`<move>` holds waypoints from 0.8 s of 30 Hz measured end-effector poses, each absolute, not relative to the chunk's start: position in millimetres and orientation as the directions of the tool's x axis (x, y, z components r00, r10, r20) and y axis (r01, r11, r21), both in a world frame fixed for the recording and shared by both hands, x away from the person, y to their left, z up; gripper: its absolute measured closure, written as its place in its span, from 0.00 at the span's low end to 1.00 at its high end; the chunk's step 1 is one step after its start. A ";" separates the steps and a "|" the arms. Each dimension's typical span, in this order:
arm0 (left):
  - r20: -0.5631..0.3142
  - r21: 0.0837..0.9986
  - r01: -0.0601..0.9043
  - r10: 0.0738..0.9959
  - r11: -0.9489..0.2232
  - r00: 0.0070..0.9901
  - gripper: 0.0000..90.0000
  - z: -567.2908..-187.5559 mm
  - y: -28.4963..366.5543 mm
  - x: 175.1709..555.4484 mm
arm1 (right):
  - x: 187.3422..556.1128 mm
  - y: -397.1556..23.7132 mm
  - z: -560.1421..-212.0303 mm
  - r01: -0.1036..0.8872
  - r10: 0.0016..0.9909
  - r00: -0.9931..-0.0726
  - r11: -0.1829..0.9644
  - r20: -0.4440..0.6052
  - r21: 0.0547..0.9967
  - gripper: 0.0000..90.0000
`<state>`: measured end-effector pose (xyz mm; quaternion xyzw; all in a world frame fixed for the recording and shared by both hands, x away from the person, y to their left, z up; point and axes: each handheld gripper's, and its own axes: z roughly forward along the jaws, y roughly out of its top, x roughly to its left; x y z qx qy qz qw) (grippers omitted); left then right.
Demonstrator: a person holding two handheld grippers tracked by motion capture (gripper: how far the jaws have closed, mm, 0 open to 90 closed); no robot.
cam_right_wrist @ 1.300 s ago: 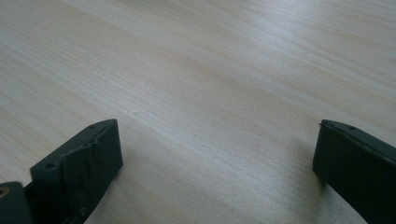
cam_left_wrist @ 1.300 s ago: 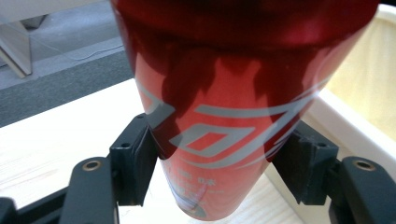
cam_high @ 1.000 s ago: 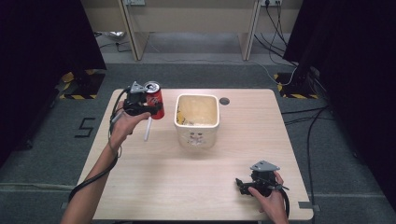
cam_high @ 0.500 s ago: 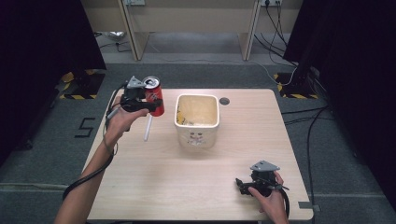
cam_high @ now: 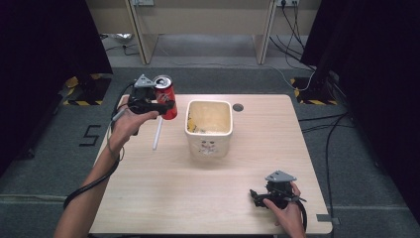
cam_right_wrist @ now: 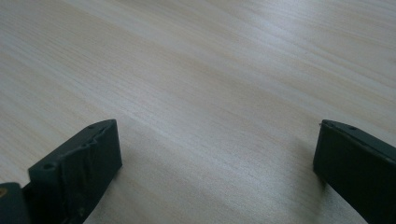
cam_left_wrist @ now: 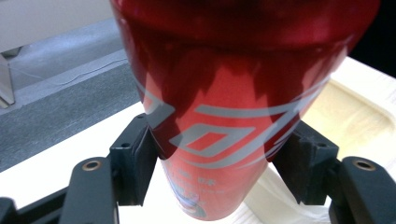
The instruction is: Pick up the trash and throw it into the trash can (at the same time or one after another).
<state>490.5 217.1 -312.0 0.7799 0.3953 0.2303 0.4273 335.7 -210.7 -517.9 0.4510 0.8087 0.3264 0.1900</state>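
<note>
A pale wooden tabletop (cam_high: 198,198) stands on grey carpet, with dark curtains at both sides and the legs of a light desk beyond its far edge. At the far left corner of the tabletop the left hand-held gripper (cam_high: 166,105) is held in the air by the person's left hand (cam_high: 130,121), and its jaws are clamped on a red can (cam_high: 165,96), one pad on each side of the body. In the left gripper view the red can (cam_left_wrist: 233,102) stands between the two black pads, which press against its sides, and its silver lettering crosses the middle of the picture. In the high view the can is upright with its opened silver top showing, and it hangs clear of the wood, just left of a cream square bin (cam_high: 209,128). A white straw (cam_high: 157,133) lies flat on the tabletop below the can, between the left hand and the bin. A small dark round hole (cam_high: 237,107) sits in the wood just beyond the bin's far right corner. At the near right corner the right hand-held gripper (cam_high: 257,194) rests low on the tabletop in the person's right hand (cam_high: 287,210); its jaws stand wide apart with only bare wood between them.
</note>
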 end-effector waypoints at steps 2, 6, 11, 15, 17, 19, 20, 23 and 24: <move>0.031 0.850 0.411 0.811 -0.329 0.584 0.38 -309.2 215.8 490.5 | 335.6 -210.7 -517.9 0.606 0.854 -0.520 0.379 -0.012 0.699 0.01; 0.020 0.853 0.410 0.806 -0.322 0.592 0.38 -305.0 210.8 490.7 | 335.6 -210.6 -517.9 0.606 0.854 -0.520 0.379 -0.012 0.699 0.01; 0.025 0.857 0.393 0.789 -0.333 0.614 0.38 -298.3 198.0 490.2 | 335.6 -210.7 -517.9 0.606 0.854 -0.520 0.379 -0.012 0.699 0.01; 0.028 0.858 0.384 0.779 -0.340 0.627 0.38 -295.7 189.3 489.8 | 335.5 -210.7 -517.8 0.607 0.854 -0.520 0.381 -0.013 0.698 0.01; 0.027 0.859 0.380 0.772 -0.342 0.635 0.38 -293.9 183.5 489.4 | 335.5 -210.7 -517.7 0.607 0.854 -0.520 0.381 -0.013 0.698 0.01; 0.031 0.860 0.373 0.764 -0.349 0.644 0.38 -292.0 178.0 489.5 | 335.6 -210.8 -517.8 0.605 0.853 -0.521 0.382 -0.015 0.698 0.01; 0.028 0.862 0.369 0.760 -0.348 0.650 0.38 -290.4 172.2 489.5 | 335.5 -210.8 -517.7 0.606 0.854 -0.520 0.381 -0.014 0.698 0.01; 0.031 0.861 0.365 0.755 -0.353 0.656 0.38 -289.4 166.6 489.7 | 335.7 -210.9 -517.8 0.604 0.853 -0.521 0.382 -0.016 0.699 0.01; 0.033 0.862 0.362 0.751 -0.355 0.659 0.38 -289.5 163.7 489.9 | 335.6 -210.8 -517.7 0.605 0.854 -0.521 0.382 -0.015 0.698 0.01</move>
